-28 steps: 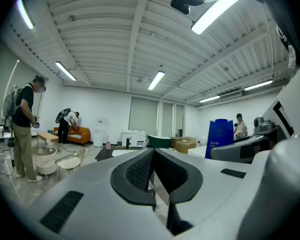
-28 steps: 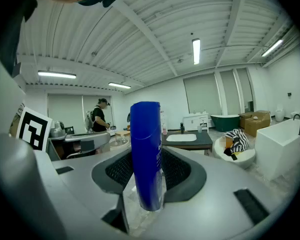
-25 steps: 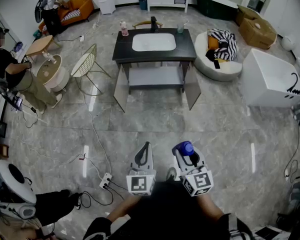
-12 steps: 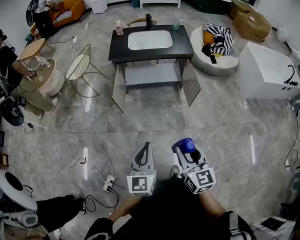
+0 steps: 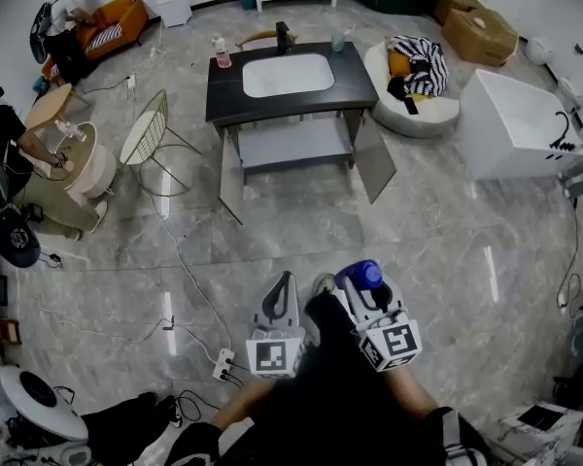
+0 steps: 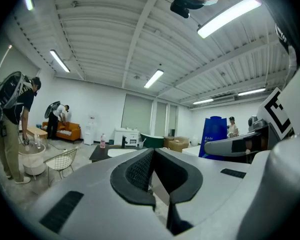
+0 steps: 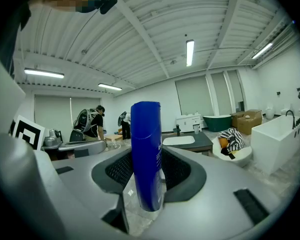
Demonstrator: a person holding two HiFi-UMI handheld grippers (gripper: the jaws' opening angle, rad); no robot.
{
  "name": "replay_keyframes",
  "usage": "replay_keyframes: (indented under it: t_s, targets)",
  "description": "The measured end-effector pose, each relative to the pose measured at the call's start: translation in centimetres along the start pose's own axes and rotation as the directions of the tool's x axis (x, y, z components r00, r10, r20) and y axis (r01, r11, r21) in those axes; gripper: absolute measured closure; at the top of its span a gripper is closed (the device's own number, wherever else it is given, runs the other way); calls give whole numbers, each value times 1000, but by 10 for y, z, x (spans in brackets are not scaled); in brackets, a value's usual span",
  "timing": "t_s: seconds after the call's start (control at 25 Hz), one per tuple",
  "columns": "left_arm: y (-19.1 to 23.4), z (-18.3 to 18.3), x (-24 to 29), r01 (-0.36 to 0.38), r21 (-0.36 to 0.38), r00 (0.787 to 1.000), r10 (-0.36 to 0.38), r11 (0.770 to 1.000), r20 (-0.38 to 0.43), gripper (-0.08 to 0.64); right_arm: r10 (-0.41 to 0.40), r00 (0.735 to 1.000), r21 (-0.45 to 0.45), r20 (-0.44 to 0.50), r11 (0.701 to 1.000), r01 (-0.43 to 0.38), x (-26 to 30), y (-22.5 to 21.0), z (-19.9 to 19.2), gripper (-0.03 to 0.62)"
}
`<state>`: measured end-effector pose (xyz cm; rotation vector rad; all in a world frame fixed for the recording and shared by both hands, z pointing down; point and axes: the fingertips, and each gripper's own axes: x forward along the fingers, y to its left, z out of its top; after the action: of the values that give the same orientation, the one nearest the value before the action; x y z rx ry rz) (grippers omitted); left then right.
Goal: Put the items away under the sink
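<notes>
The sink cabinet (image 5: 290, 100) stands across the floor at the top of the head view. It has a black top, a white basin (image 5: 286, 74) and both doors (image 5: 373, 160) swung open over a grey shelf (image 5: 296, 144). A pink bottle (image 5: 218, 51) and a cup (image 5: 338, 40) stand on its top. My right gripper (image 5: 365, 289) is shut on an upright blue bottle (image 5: 360, 275), which rises between the jaws as the blue bottle (image 7: 146, 154) in the right gripper view. My left gripper (image 5: 280, 301) is shut with nothing in it, its pads (image 6: 140, 170) meeting.
A wire chair (image 5: 144, 136) and a round table (image 5: 78, 158) with a person stand left of the cabinet. Cables and a power strip (image 5: 223, 365) lie on the marble floor at my left. A white bathtub (image 5: 520, 129) and a round seat with striped cloth (image 5: 416, 71) are at the right.
The head view has moved forward, so the sink cabinet sits a little nearer and lower left. Both grippers keep the same pose, and the blue bottle stays held.
</notes>
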<state>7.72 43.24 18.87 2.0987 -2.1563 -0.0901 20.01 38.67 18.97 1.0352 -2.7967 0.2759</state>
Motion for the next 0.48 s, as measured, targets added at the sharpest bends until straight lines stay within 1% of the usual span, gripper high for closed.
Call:
replay_keyframes:
  t_s: [0.08, 0.12, 0.2, 0.24, 0.32, 0.4, 0.48]
  targets:
    - [14, -4, 14, 1, 3, 1000, -1, 1000, -9, 544, 3, 1000, -2, -1, 1000, -3, 19, 0, -1, 433]
    - [21, -6, 24, 6, 18, 1000, -5, 1000, -16, 543, 4, 1000, -2, 0, 1000, -4, 30, -2, -1, 433]
    - [35, -12, 46, 21, 72, 999, -19, 997, -29, 544, 5, 1000, 2, 1, 1000, -5, 55, -7, -2, 433]
    - [43, -11, 58, 22, 76, 999, -21, 997, -25, 544, 6, 1000, 6, 2, 1000, -6, 69, -11, -2, 433]
    - [57, -4, 82, 16, 53, 1000, -16, 998, -9, 543, 5, 1000, 6, 1, 1000, -5, 96, -18, -1, 433]
    - [75, -3, 108, 27, 78, 999, -25, 997, -27, 543, -4, 1000, -1, 1, 1000, 4, 128, -29, 1, 433]
    - [96, -1, 140, 28, 77, 999, -25, 997, -42, 545, -12, 1000, -1, 2, 1000, 12, 165, -42, 5, 433]
